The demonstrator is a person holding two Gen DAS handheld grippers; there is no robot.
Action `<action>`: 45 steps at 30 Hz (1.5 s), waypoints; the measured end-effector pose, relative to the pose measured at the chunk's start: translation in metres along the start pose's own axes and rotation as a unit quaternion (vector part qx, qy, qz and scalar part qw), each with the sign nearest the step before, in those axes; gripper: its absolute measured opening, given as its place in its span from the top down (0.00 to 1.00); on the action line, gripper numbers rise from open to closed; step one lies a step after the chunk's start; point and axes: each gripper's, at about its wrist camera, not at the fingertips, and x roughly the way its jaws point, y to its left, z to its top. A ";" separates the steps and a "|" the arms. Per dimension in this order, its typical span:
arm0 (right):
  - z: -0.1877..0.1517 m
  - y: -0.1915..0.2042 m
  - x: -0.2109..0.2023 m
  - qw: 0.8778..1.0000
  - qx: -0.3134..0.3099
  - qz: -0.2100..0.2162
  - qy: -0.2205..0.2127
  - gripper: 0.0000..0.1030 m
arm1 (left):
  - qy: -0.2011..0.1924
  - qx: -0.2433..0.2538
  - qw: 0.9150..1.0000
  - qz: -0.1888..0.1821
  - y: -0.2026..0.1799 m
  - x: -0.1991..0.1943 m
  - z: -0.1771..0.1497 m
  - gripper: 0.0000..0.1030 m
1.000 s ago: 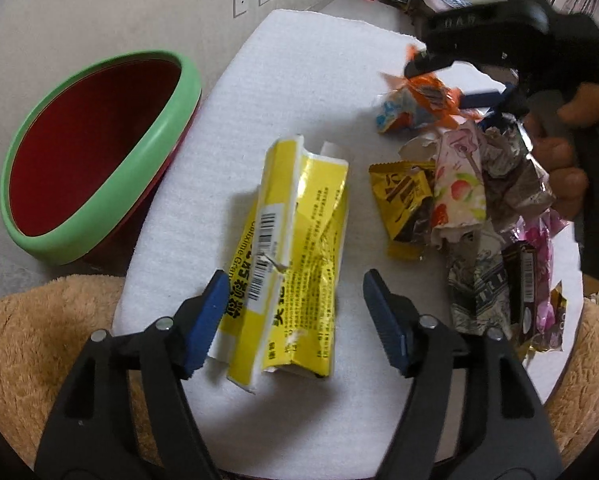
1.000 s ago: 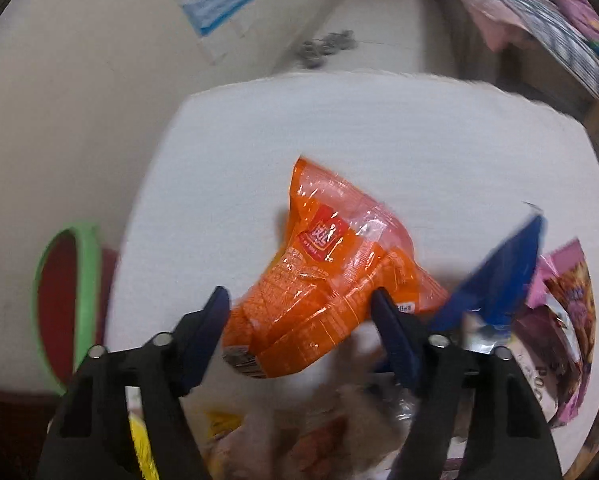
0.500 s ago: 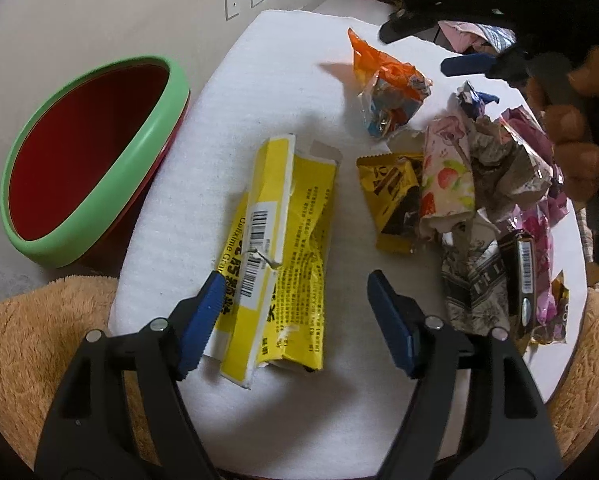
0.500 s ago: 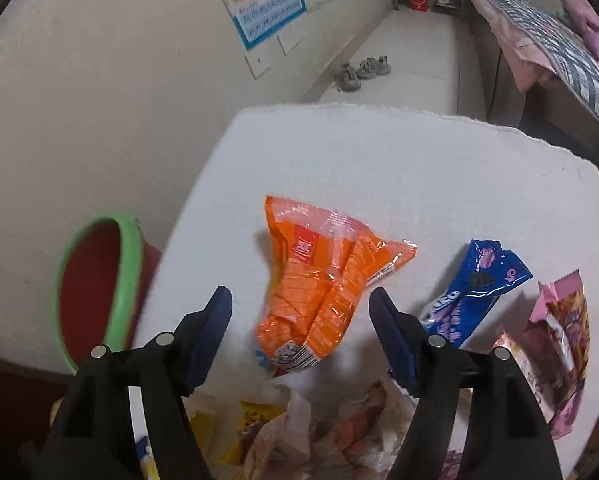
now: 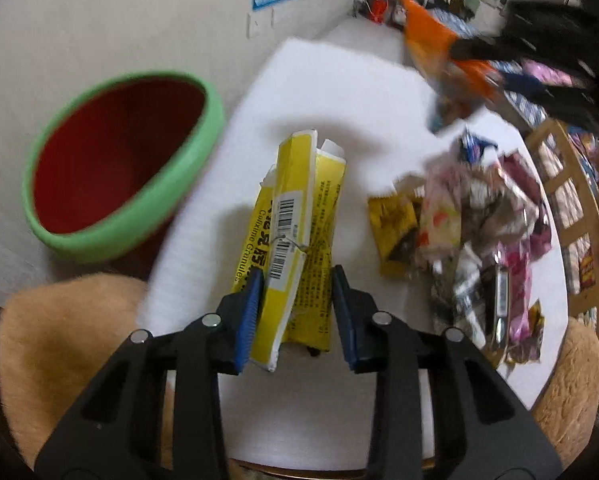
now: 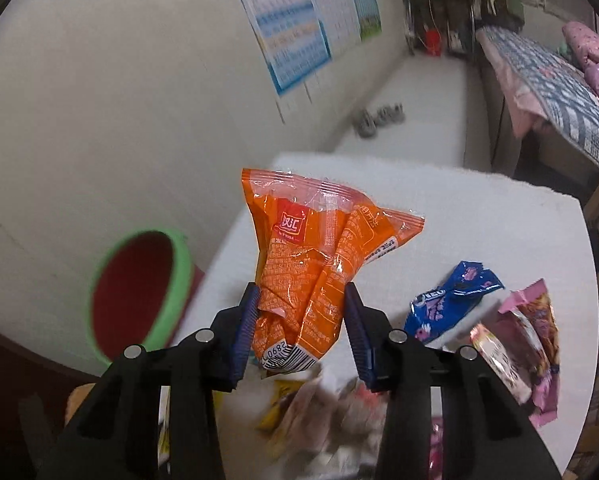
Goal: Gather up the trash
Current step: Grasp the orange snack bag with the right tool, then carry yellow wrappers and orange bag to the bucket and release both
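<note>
1. Left wrist view: the left gripper [image 5: 297,312] has just been closing, and its blue pads now clamp the near end of the yellow packet [image 5: 295,236], which stretches away ahead of the jaws.
2. The red bin with the green rim [image 5: 171,200] sits ahead and to the left of this gripper, off the white table [image 5: 331,80]. As far as its inside shows, nothing lies in it, so I judge no piece has been binned yet.
3. To the right of the jaws a heap of wrappers [image 5: 479,240] lies untouched on the table: most of the job is left.
4. Right wrist view: the right gripper [image 6: 301,320] has also just been closing and now pinches the orange bag [image 6: 319,264], which stands up clear of the table between its pads.
5. The bin [image 6: 179,280] lies ahead to the left of it; a blue wrapper [image 6: 451,304] and a pink wrapper [image 6: 531,328] wait on the right.
6. Judgement: two pieces are in hand and both must be carried to the bin.
</note>
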 end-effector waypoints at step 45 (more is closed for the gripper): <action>-0.023 0.148 0.016 0.993 -0.061 0.105 0.014 0.57 | -0.110 -0.124 0.979 0.119 0.148 -0.059 0.053 0.67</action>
